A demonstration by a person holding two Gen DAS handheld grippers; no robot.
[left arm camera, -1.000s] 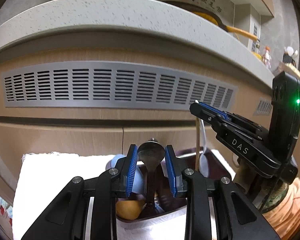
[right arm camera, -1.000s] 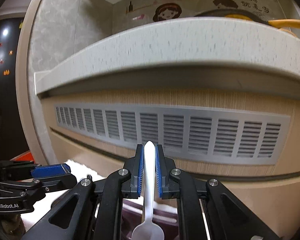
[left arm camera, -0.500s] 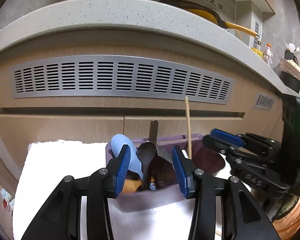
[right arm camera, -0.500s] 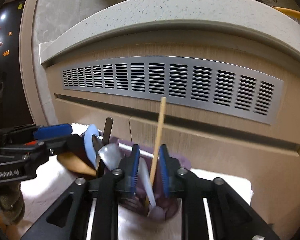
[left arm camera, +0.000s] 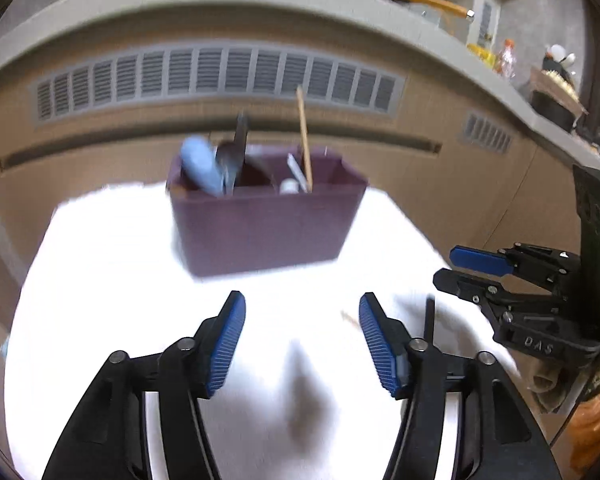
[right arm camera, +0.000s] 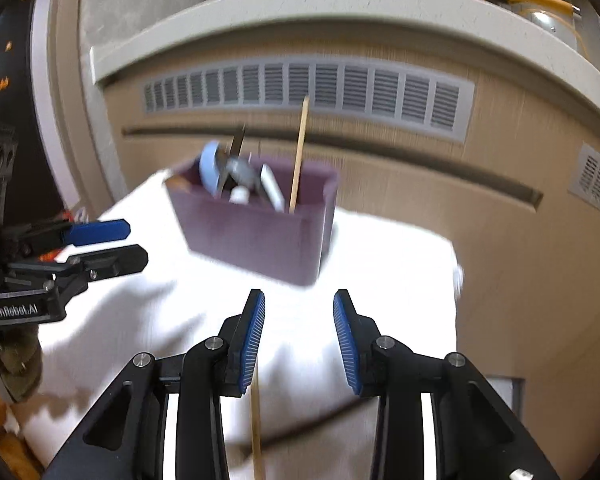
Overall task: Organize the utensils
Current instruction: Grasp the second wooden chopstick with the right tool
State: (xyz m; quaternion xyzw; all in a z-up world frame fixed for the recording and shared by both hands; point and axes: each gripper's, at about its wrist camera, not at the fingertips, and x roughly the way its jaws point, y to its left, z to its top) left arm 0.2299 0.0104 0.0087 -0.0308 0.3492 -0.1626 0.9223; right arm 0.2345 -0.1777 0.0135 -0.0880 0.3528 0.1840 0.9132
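Two grippers are held empty over the white cloth: the left gripper and the right gripper, jaws opening with nothing between them. Several utensils already stand in the purple holder, at the far side. One wooden chopstick and a dark stick lie near; a pickup of these is judged next, calling for lowered, centred jaws.

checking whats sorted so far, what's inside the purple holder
The purple holder holds a blue spoon, dark metal utensils, a white plastic spoon and an upright wooden chopstick. Its walls hide their lower ends.
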